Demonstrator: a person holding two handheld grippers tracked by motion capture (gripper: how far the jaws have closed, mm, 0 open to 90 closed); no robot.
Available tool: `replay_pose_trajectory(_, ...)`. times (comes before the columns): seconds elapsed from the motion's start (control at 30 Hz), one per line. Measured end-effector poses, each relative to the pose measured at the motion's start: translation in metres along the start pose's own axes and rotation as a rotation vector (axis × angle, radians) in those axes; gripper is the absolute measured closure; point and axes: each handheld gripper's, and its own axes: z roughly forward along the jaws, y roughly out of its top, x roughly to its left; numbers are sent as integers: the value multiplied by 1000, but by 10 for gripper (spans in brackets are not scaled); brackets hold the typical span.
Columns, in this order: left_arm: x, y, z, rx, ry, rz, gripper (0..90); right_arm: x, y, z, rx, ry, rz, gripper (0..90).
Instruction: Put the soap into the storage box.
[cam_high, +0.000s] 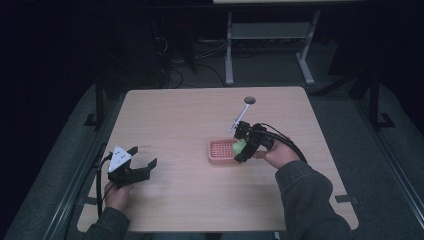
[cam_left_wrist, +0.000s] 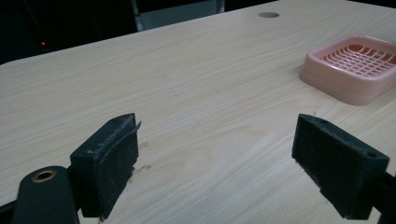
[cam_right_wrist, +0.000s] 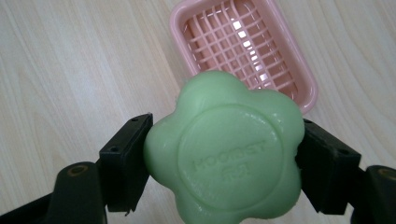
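Gripping a green flower-shaped soap between both jaws of our right gripper, we hold it in the air just above the near end of the pink slatted soap dish. Our left gripper hangs well apart near the table edge, jaws wide, nothing between them.
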Motion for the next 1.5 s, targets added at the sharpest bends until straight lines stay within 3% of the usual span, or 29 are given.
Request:
replay_pose_trajectory(0.53,0,0,0,-2,-2,-3,142,-7,26,1,-3,0,-13,261)
replay_pose_trajectory(1.5,0,0,1,2,-7,-4,143,-19,47,41,25,19,18,260)
